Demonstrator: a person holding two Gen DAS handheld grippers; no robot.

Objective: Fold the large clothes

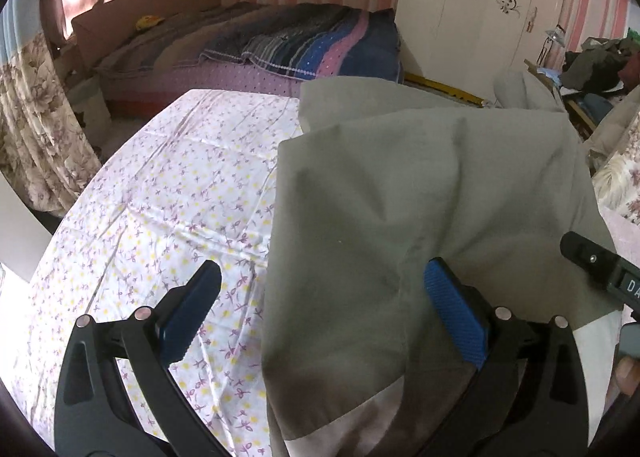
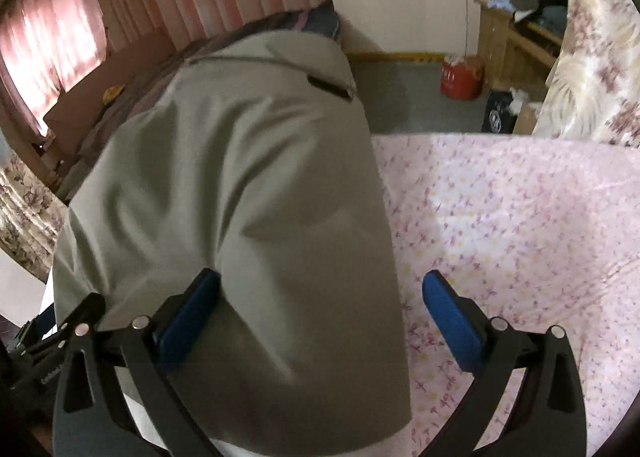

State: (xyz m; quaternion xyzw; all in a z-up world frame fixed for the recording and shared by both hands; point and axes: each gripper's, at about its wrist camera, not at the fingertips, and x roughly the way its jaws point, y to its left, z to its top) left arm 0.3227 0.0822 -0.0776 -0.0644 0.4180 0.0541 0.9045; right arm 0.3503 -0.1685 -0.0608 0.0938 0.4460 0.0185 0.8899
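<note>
Fabric is the landmark here: a large grey-green cloth garment [image 1: 420, 185] lies draped over the tabletop under a white sheet printed with small purple and yellow flowers [image 1: 160, 197], its near hem just ahead of both tools. The left gripper [image 1: 320, 305] has its blue-padded fingers [image 1: 456, 317] spread wide, one over the bare sheet left of the garment, the other over the cloth itself; the right gripper [image 2: 320, 313] is likewise wide apart, straddling the garment's right edge, and neither pinches anything. The risk, as I judge it, is closing on a single layer or on the flowered sheet along with the cloth, which would drag the cover and skew the fold; a pale lining patch at the near hem suggests doubled layers that could slip apart. Uneven grips at the two corners would twist the fold line. Farther out, the left view alone shows the garment's left edge, a bed with a striped blue and pink blanket [image 1: 312, 45] beyond it, and a white wardrobe [image 1: 472, 17]. The right view alone shows a dark slot-like detail [image 2: 328, 87] near the garment's far end, and a red container [image 2: 460, 77] on the floor beyond.
</note>
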